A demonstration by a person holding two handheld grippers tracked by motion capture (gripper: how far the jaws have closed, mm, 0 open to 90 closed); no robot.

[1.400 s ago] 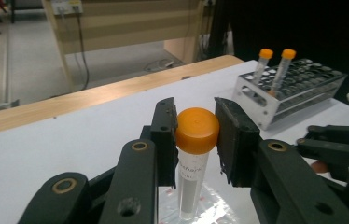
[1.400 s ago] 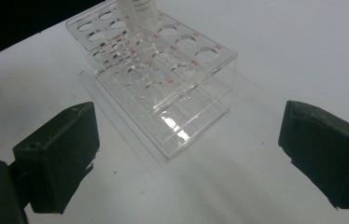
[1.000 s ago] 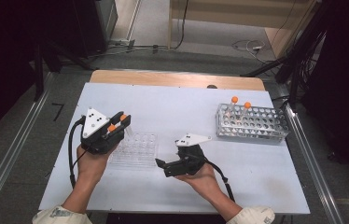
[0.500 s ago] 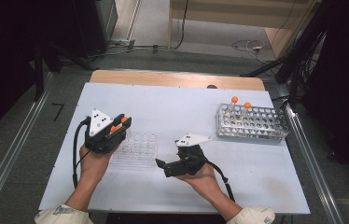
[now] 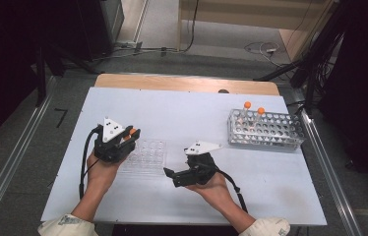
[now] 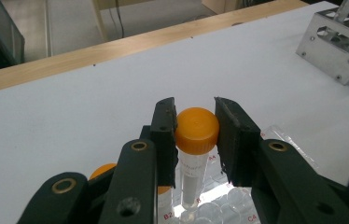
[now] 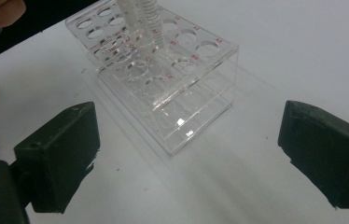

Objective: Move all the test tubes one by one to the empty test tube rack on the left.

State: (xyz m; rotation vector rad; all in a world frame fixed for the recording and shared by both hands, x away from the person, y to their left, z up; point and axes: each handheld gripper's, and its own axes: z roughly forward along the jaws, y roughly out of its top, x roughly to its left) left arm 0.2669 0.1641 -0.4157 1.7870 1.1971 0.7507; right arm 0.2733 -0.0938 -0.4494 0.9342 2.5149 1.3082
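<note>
- The white desk [image 5: 182, 110] carries everything; in the high view a metal rack [image 5: 265, 130] with two orange-capped tubes stands toward 2 o'clock, well apart from both hands.
- The clear rack [image 5: 145, 156] lies near the middle, toward 8 o'clock, between the two hands. The right gripper view shows its stacked plates, round holes and red labels [image 7: 163, 79], detail the high view blurs.
- The right tongs [image 5: 172, 176] lie low at 6 o'clock, pointing toward the clear rack. Their own view shows the jaws wide apart with nothing between them [image 7: 186, 158].
- The left tongs [image 5: 132, 135] hover at the clear rack's 9 o'clock edge.
- The left gripper view shows them clamped on an orange-capped tube [image 6: 196, 140], upright, its tip just over the rack's holes; the high view gives just a fleck of orange there.
- A second orange cap [image 6: 101, 171] peeks from behind the left jaw.
</note>
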